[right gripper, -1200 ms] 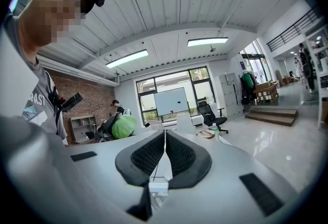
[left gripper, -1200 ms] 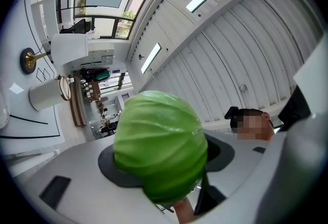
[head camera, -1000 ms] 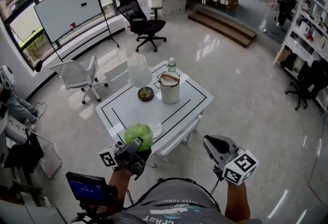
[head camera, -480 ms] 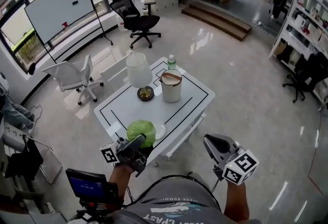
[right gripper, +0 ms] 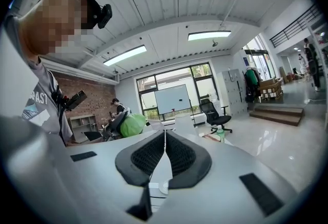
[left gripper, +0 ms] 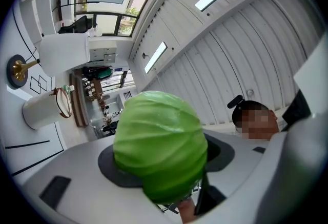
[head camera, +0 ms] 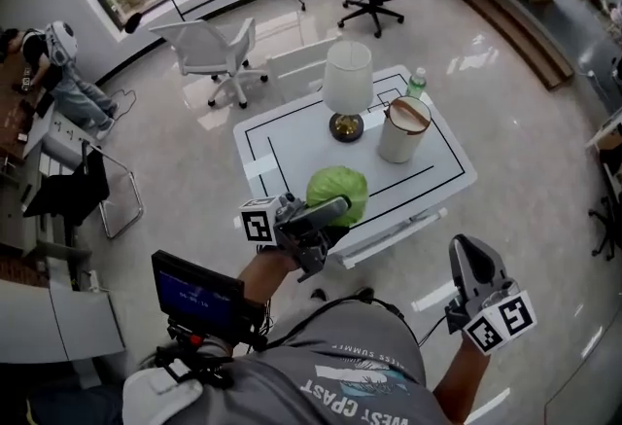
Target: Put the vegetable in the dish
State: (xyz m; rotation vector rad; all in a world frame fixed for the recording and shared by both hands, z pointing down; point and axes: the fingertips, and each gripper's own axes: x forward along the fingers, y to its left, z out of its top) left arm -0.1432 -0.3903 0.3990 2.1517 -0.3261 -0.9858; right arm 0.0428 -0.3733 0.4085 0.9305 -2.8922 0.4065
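My left gripper (head camera: 328,209) pinches the green cabbage (head camera: 337,192) between its jaws. The cabbage is over the near edge of the white table (head camera: 292,146). I cannot tell if it touches anything below. A lamp (head camera: 347,83) and a white bucket (head camera: 400,131) stand near the far edge. My right gripper (head camera: 469,250) is off the table, well apart, its jaws pressed together on nothing.

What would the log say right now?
left gripper: shut on cabbage | right gripper: shut, empty | cabbage: held up by table
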